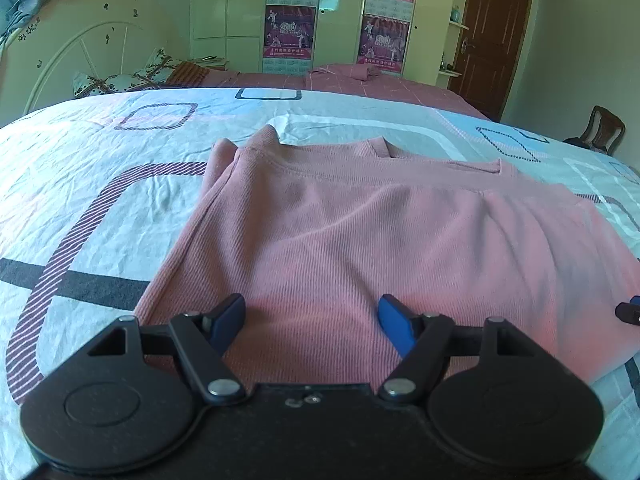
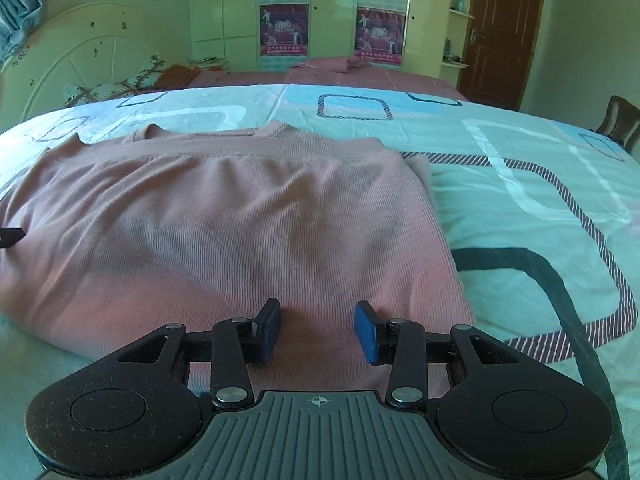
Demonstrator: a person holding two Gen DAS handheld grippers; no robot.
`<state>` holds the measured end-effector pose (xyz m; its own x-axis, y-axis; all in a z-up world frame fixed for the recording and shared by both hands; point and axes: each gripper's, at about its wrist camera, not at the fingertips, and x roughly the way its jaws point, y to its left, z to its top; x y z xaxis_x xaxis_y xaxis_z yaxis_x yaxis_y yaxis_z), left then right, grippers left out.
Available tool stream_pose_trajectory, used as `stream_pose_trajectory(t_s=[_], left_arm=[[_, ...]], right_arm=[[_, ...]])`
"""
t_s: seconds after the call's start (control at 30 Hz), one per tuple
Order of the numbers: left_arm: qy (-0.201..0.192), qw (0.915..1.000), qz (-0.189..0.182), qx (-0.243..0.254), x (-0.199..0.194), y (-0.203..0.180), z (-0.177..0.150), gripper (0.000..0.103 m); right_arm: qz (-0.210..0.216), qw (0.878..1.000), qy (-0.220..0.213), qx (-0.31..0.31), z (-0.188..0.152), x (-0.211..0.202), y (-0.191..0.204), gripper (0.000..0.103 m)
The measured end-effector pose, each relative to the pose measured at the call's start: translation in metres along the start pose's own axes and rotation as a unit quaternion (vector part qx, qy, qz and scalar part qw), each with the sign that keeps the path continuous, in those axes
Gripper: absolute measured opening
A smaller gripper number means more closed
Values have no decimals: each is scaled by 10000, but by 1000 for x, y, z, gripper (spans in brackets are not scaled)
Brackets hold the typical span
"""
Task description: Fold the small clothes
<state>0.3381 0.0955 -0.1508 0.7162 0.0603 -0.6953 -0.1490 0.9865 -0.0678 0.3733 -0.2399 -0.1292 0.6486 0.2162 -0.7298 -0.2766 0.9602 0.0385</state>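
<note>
A pink ribbed garment lies folded over on the patterned bedsheet, its far hem edge running across the width. My left gripper hovers open over the garment's near left part, nothing between its blue pads. In the right wrist view the same pink garment fills the left and centre. Over its near right corner my right gripper stands open, with only cloth below the gap. A dark tip of the right gripper shows at the left view's right edge; the left gripper's tip shows at the other view's left edge.
The bedsheet extends right of the garment. Behind lie a pink bedspread, pillows against a cream headboard, wardrobes with posters, a brown door and a wooden chair.
</note>
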Motion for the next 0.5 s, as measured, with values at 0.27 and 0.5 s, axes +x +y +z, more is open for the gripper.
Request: stream_pose_trajectory(t_s=[0.27,0.5], left_arm=[[32,9999,-32,111,4,2,-1,75],[-6,10000,18,44,-3,0,1,75]], right_arm=[[-229,9997,68,57,-14,-8,4,42],[65,9994,345,-43,-4,-6,-5,45]])
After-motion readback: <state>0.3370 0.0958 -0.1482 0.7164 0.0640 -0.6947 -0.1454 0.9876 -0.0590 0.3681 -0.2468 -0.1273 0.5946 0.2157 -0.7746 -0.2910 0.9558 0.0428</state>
